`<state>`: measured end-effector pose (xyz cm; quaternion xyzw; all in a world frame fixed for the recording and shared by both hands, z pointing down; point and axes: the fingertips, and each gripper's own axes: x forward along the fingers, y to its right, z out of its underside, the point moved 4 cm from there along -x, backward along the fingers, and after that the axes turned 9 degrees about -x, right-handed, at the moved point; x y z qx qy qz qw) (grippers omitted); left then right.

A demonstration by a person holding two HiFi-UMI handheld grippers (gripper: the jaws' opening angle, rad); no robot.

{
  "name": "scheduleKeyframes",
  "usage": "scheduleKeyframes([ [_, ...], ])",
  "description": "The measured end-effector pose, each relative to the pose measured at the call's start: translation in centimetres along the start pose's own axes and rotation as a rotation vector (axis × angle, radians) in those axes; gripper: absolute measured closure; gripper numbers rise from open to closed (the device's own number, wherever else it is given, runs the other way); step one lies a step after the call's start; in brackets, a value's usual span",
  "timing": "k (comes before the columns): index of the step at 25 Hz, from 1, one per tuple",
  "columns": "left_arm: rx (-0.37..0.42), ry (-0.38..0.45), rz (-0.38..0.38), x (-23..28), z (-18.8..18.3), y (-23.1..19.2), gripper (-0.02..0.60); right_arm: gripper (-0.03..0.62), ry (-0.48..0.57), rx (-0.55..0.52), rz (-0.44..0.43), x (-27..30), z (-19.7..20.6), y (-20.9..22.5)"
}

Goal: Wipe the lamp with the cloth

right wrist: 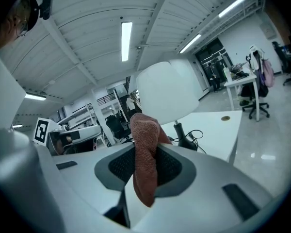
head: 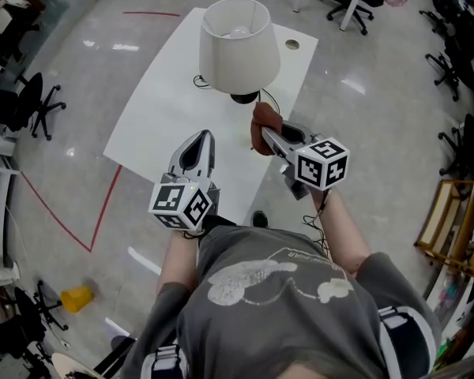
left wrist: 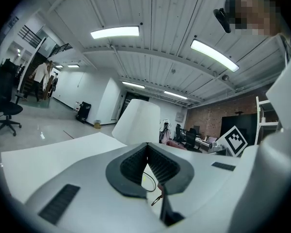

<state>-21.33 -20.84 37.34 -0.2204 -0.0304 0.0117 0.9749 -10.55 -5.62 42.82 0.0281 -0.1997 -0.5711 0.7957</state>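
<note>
One lamp (head: 238,46), one cloth (head: 261,126) — clamped in the right hand-held gripper (head: 268,137) at the lamp's 6 o'clock; left hand-held gripper (head: 201,136) closed, empty.

Lamp (head: 238,47) upright at the far end of the white table (head: 166,109), with a white tapered shade open at the top, a bulb showing inside, a dark base and a black cord (head: 199,81) looped just left of it. Reddish-brown terry cloth (head: 263,127), bunched and pinched between the jaws of the right gripper (head: 267,138), one end up, the other hanging. Just near of the lamp base; contact not clear.
</note>
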Motion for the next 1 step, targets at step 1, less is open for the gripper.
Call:
scheduleKeyframes([
  [1,0.005,0.002,0.0,0.17,0.13,0.34,0.574,0.499,-0.004,0.003,-0.001,-0.16,0.19,0.31],
])
